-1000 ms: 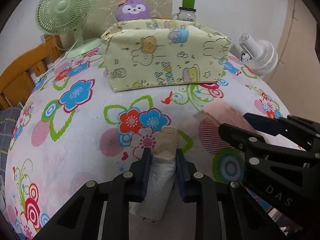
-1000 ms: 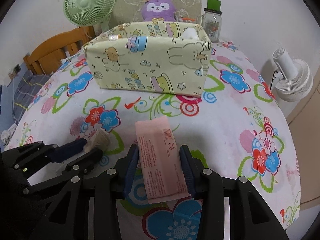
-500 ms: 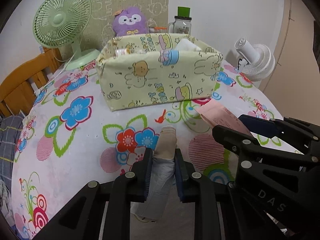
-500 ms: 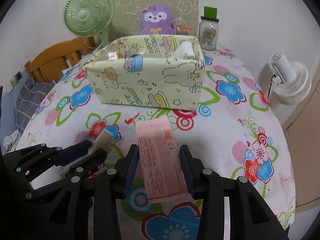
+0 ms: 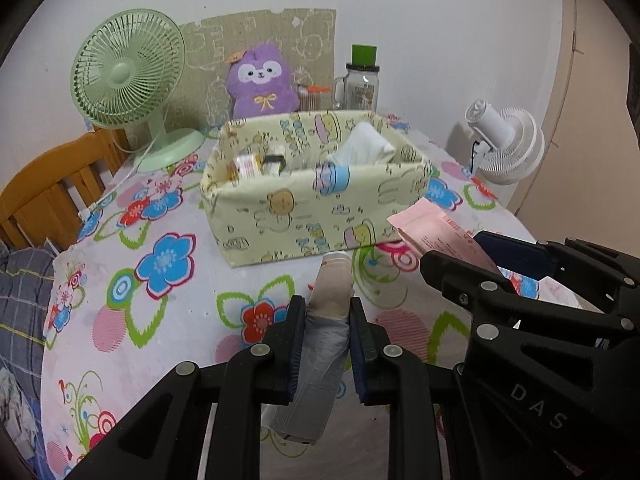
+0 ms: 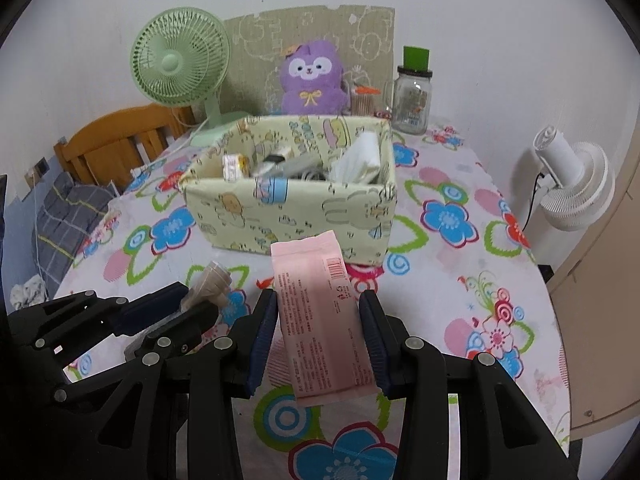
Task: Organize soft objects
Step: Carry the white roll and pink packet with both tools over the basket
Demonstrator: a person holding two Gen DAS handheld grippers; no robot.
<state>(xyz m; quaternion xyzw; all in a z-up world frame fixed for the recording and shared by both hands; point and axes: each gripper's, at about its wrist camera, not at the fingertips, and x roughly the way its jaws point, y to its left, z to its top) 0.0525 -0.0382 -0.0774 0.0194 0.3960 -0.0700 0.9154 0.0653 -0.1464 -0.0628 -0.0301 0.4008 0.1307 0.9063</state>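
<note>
Grippers both loaded: your left gripper point(image 5: 327, 344) pinches the rolled grey-beige bundle point(image 5: 320, 360), right gripper point(image 6: 318, 344) clamps the pink pouch point(image 6: 320, 320). Both held above the counter point(image 6: 460, 280), short of the fabric bin point(image 6: 296, 216), prob. so they clear its rim.

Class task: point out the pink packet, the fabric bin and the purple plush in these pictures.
Pink packet point(image 6: 320, 312), right wrist view, middle of its printed face.
Fabric bin point(image 5: 304, 216), left wrist view, near front wall.
Purple plush point(image 6: 312, 80), right wrist view, on its face and body.
</note>
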